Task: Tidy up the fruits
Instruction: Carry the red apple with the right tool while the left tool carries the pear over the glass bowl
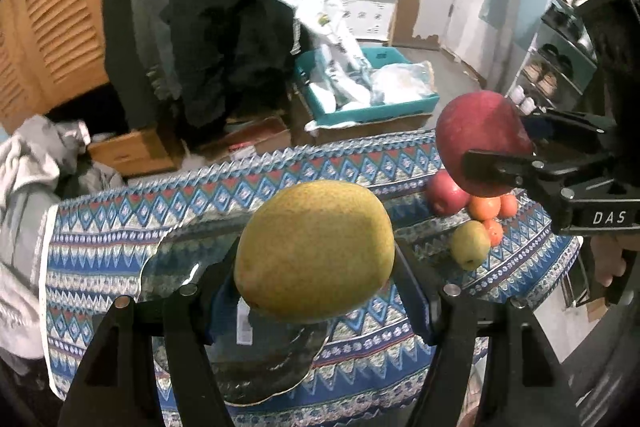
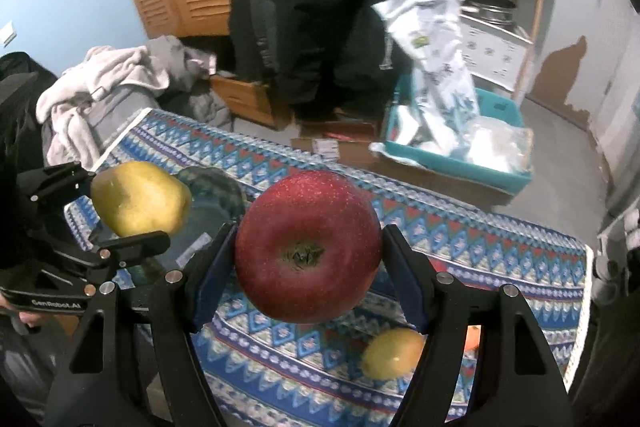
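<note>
Two fruits are off the table at once, one in each of your grippers. On your left, the left gripper [image 1: 316, 267] has its fingers closed on a yellow pear [image 1: 314, 251], held above the glass plate [image 1: 256, 367] that lies on the patterned tablecloth [image 1: 100, 247]; in the right wrist view the same pear [image 2: 140, 199] hangs over the plate's [image 2: 216, 187] near side. Moving right, your right gripper [image 2: 308, 259] grips a red apple [image 2: 308, 247] between its blue pads [image 2: 210, 287], stem end facing the camera, raised over the cloth [image 2: 480, 239]. From the left wrist view this apple [image 1: 480, 143] sits above the remaining pile at the table's right end: a second red apple [image 1: 444, 193], three oranges [image 1: 486, 207] touching one another just beside it, and a smaller yellow-green pear [image 1: 470, 245] nearest you. That small pear [image 2: 392, 355] also shows low in the right wrist view, below the right finger. Beyond the table stands a teal bin [image 1: 372, 111] holding plastic bags.
</note>
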